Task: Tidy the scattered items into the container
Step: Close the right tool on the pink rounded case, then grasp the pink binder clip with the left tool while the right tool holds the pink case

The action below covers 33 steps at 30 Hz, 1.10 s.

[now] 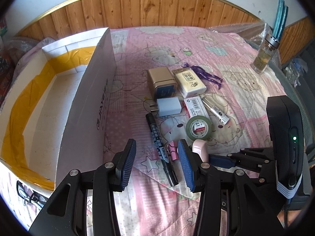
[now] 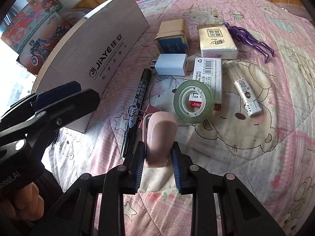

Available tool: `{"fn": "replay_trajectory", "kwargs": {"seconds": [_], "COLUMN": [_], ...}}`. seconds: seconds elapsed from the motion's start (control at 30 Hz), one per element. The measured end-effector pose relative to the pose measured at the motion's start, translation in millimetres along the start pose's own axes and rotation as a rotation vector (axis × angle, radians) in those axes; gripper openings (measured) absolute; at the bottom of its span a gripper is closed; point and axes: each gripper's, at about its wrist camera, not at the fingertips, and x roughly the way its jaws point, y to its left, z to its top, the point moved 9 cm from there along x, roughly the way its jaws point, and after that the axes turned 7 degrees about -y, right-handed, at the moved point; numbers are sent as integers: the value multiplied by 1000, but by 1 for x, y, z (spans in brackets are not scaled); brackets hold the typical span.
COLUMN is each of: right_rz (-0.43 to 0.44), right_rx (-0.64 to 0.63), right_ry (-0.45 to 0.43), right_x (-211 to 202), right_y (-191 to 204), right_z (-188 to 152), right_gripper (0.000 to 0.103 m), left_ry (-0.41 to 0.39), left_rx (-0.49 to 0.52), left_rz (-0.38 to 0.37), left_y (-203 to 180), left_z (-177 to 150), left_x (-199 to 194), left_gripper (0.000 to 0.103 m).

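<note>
On the pink quilt, my right gripper [image 2: 159, 144] is shut on a pink stapler [image 2: 160, 137], its pads pressing both sides. My left gripper [image 1: 157, 144] hangs open over a black marker [image 1: 155, 135], not touching it. A pink binder clip [image 1: 173, 151] lies beside the marker. Further back lie a tape roll [image 2: 194, 103], a staple box [image 2: 208, 74], a white charger [image 2: 173, 64], a gold tin [image 2: 173, 37], a tissue pack [image 2: 217, 41], a purple figure [image 2: 250, 37] and a white tube [image 2: 243, 86]. The open cardboard box [image 1: 94, 102] stands left of them, nothing visible inside.
A glass bottle [image 1: 264, 57] stands at the quilt's far right by crinkled plastic. A colourful toy box [image 2: 37, 37] sits behind the cardboard box. Spectacles [image 1: 29, 194] lie near its front corner. A hand [image 2: 25, 202] holds the left gripper. Wood panelling runs along the back.
</note>
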Motion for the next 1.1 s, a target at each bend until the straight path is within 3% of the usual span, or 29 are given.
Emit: {"fn": "replay_trajectory", "kwargs": {"seconds": [0.33,0.5,0.6,0.73,0.83,1.0,1.03,1.1], "right_rz": [-150,-118,-98,-86,-110,-147,-156,-172], "right_rx": [-65,-44,-17,10,2,-13,-13,-7], "right_ry": [31,29,10,23,26,23,21,19], "right_x": [-20,-27,-24,-28,-37,-52,-54,-63], "right_y": [-8,-12,-12,-14,-15,-19,-22,-23], "right_z": [-6,-10,-5,-5,-8,-10,-10,-12], "right_gripper": [25,27,29,27,27,27,27,27], "left_ry": [20,81,109,138,139,114,104,84], "left_rx": [-78,-46,-3,-24,-48,-54,-51,-47], "left_rz": [-21,-78,-56,-48,-69,-236,-242,-187], "left_y": [11,-7,-15,-11,-13,-41,-43,-34], "left_z": [-3,-17,-27,-35,-37,-31,-28,-24], "left_x": [1,12,24,41,47,40,39,41], "left_gripper": [47,47,47,47,47,47,47,47]}}
